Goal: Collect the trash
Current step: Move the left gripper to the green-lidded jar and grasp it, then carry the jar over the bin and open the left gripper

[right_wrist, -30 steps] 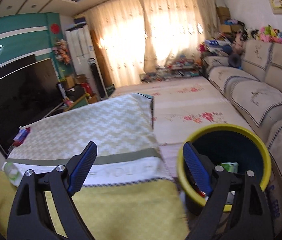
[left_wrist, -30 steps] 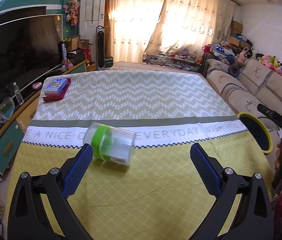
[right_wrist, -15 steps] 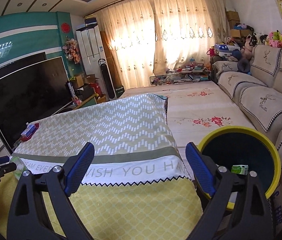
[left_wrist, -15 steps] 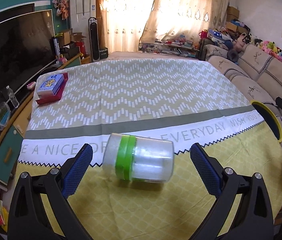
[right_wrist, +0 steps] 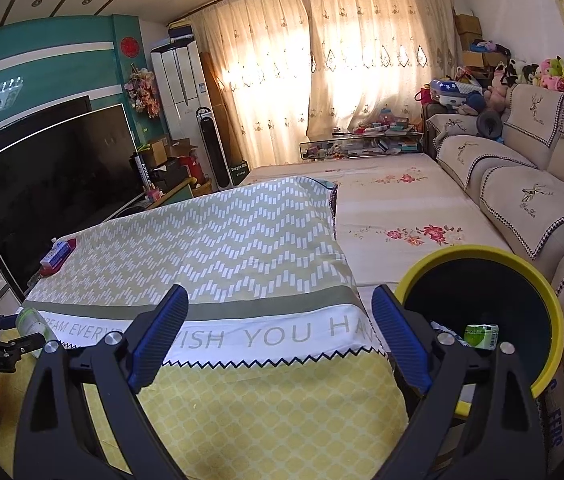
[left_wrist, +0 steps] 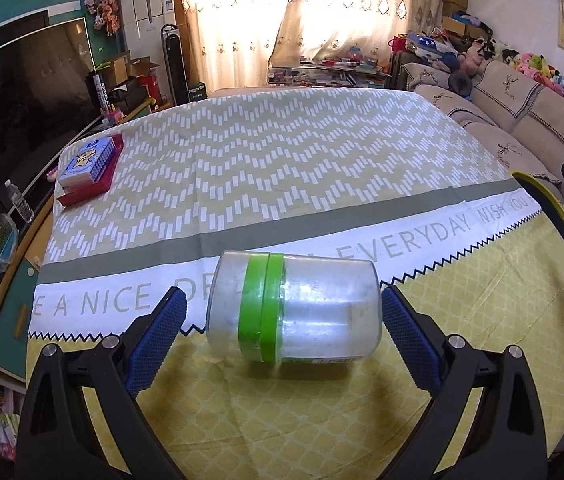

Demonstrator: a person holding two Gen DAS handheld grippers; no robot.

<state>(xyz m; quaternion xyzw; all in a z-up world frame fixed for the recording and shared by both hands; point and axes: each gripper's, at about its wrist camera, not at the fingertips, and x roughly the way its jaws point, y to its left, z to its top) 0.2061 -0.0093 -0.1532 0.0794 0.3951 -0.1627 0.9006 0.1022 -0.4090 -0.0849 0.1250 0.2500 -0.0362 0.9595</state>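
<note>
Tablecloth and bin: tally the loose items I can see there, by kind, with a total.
Clear plastic jar with green band, on its side on the tablecloth: 1
Red tray with blue box, far corner: 1
Green-labelled packet in the yellow-rimmed bin: 1
Total: 3

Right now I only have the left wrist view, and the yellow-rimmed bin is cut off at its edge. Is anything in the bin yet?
Observer: Yes. The right wrist view looks into the yellow-rimmed bin, and a green-and-white carton lies at the bottom.
Reviewer: Is the right gripper carrying anything?
Observer: No. The right gripper hangs over the tablecloth beside the bin. Its jaws have just been opening and nothing is between them.
</note>
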